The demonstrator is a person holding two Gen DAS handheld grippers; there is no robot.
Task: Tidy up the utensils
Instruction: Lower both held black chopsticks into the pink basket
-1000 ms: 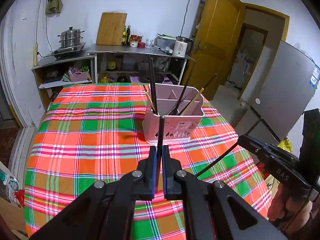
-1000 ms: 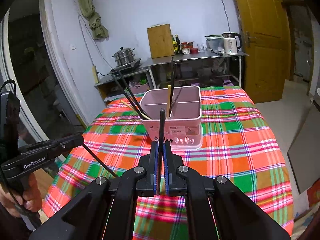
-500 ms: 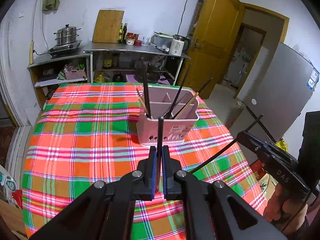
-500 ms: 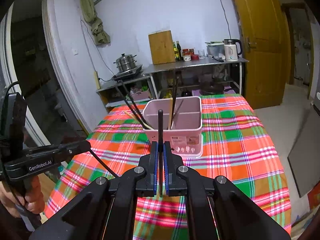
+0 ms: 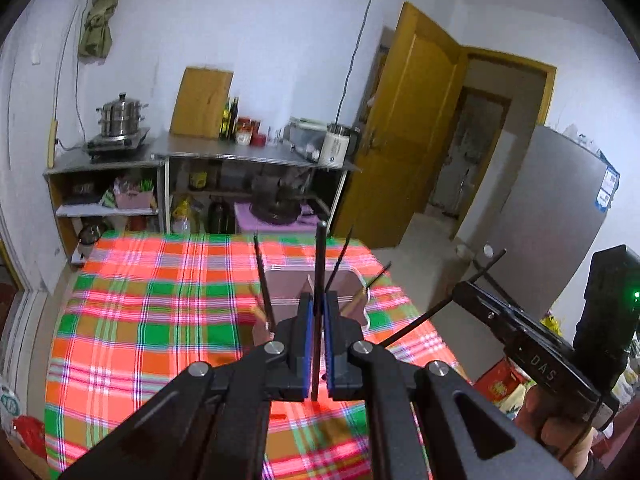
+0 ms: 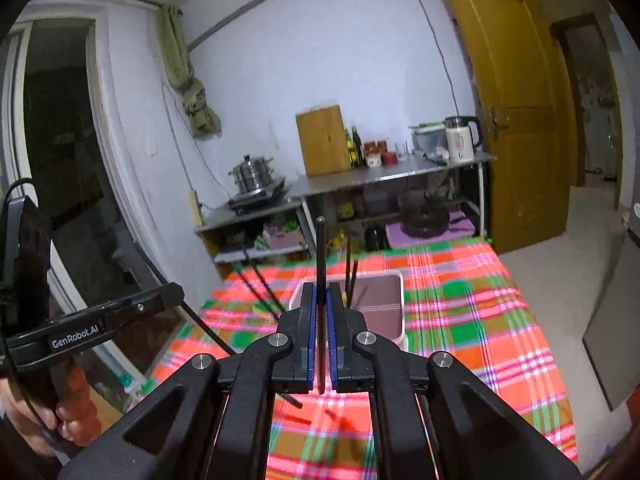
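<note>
The left gripper [image 5: 316,344] is clamped on a thin black chopstick [image 5: 319,264], its blue-edged jaws pressed flat against the shaft well below the tip, so most of the visible length stands up towards twelve o'clock in the left wrist view. The right gripper [image 6: 320,344] holds a second slim black chopstick [image 6: 320,248] the same way, jaws closed on it with the free end rising towards twelve o'clock in its own view. Beyond each gripper, at about twelve o'clock on the red, green and orange plaid tablecloth [image 5: 160,320], sits the pale pink plastic utensil holder [image 6: 386,300], with several dark and wooden chopsticks already leaning in its compartments. Two small dark marks lie on the cloth just under the right gripper, too blurred to identify. Both sticks look light, rigid and smooth, so weight should be no trouble, but a round, slick shaft may well pivot or slide between flat pads. Because each stick is held low on its length, the long upper part can swing if the wrist tips. The holder also looks light and could shift or tip if a stick catches its rim or the leaning chopsticks.
</note>
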